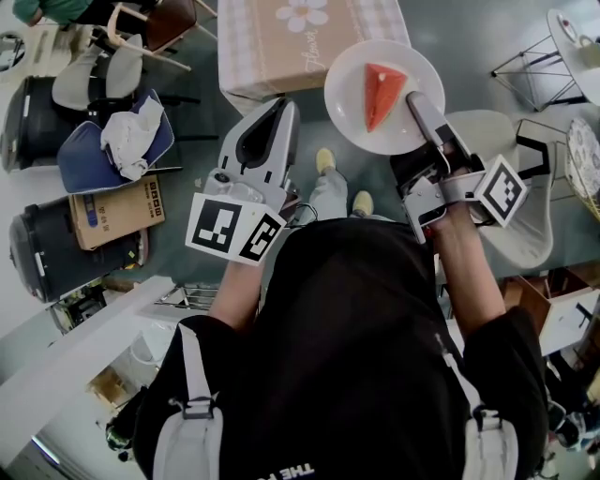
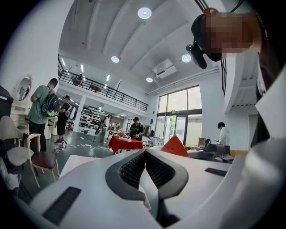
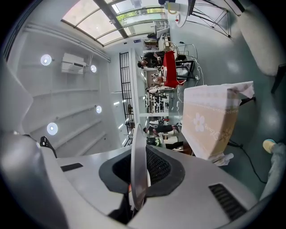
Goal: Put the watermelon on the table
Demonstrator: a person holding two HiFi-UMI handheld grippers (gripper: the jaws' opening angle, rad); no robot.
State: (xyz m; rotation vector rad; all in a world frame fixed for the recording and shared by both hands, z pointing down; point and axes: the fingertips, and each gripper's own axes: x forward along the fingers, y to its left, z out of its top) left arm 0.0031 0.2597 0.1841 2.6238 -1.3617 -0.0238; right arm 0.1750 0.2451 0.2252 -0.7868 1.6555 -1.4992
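The watermelon (image 1: 381,92) lies on the plate (image 1: 345,101), beside the table (image 1: 281,42).

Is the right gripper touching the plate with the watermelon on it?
Touching. In the right gripper view, the right gripper pinches the plate rim between its jaws.

A large, double-height hall is shown, laid out as an open studio or lab workspace. Far ahead of the left gripper (image 2: 145,153), a railed mezzanine (image 2: 105,89) is seen under a high white ceiling set with round lights (image 2: 144,12) and an air-conditioning unit (image 2: 164,68). Tall glazed doors (image 2: 178,117) are seen ahead to its right. People (image 2: 42,105) are scattered about, and a red-draped table (image 2: 125,144) is set up (cables (image 2: 78,145) are strewn nearby). Beyond the right gripper (image 3: 139,150), a cloth-covered table (image 3: 214,118) is seen on a grey floor (image 3: 263,107).
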